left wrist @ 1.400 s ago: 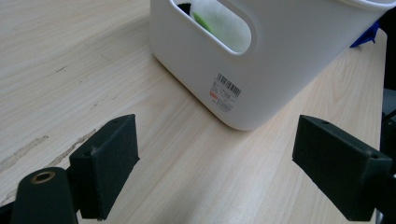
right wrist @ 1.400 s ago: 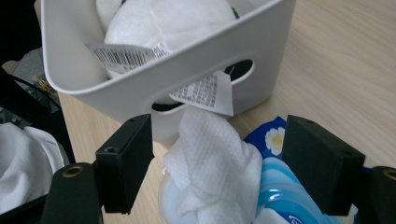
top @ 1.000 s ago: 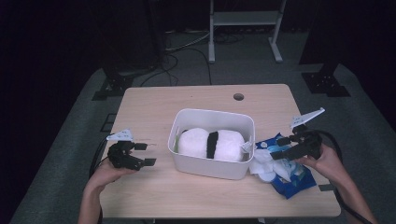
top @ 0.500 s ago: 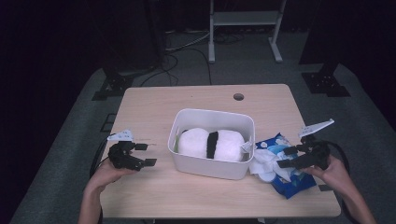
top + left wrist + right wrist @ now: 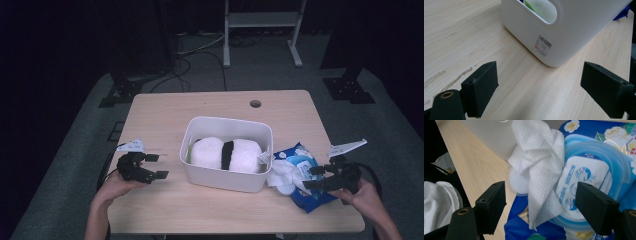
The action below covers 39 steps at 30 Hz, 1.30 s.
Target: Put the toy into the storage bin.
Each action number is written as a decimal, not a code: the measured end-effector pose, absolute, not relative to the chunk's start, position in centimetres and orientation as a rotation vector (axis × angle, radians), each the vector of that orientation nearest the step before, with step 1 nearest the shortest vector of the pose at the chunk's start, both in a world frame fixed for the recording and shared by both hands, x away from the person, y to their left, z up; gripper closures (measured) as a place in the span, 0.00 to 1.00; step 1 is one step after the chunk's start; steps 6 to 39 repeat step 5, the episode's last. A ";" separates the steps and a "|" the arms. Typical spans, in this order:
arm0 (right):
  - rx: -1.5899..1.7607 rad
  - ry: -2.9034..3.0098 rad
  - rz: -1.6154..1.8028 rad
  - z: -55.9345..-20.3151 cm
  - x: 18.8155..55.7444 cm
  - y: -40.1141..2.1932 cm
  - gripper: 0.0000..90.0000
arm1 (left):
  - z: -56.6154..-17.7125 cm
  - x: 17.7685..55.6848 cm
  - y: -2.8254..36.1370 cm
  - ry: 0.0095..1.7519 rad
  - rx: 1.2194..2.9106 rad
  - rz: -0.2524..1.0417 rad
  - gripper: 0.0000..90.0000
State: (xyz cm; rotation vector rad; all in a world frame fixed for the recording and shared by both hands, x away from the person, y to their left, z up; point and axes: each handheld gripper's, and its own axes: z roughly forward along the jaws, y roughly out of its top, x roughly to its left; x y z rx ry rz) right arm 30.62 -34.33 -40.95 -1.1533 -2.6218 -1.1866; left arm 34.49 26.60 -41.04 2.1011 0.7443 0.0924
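Observation:
A white bin (image 5: 200, 167) stands mid-table with a white plush toy (image 5: 210, 152) banded in black inside it. Right of the bin lies a blue wet-wipes pack (image 5: 314, 197), lid open, with a crumpled white wipe (image 5: 281, 175) sticking out of it. My right gripper (image 5: 312, 177) hovers low over the pack, open. In the right gripper view the wipe (image 5: 537, 170) hangs between the wide-apart jaws of that gripper (image 5: 541, 203), and neither pad presses on it. My left gripper (image 5: 157, 166) rests open at the table's left, with its jaws (image 5: 539, 77) facing the bin's wall (image 5: 571, 30).
The wooden table (image 5: 165, 115) has a round cable hole (image 5: 255, 103) at the back. Something green (image 5: 536, 6) shows through the bin's handle slot. A white cloth (image 5: 439, 202) lies at the left edge of the right gripper view. Dark floor, cables and stands surround the table.
My right gripper has come down and moved toward me, onto the wipes pack and the loose wipe. The left gripper and the bin have stayed still.

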 end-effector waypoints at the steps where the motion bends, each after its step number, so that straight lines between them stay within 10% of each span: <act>1: -1.159 -2.617 -1.191 -41.0 30.4 -34.5 0.26 | -41.1 34.5 26.6 0.745 2.102 0.092 0.14; 39: -1.173 -2.609 -1.203 -41.0 29.7 -35.0 0.26 | -41.2 34.5 26.5 0.744 2.108 0.088 0.14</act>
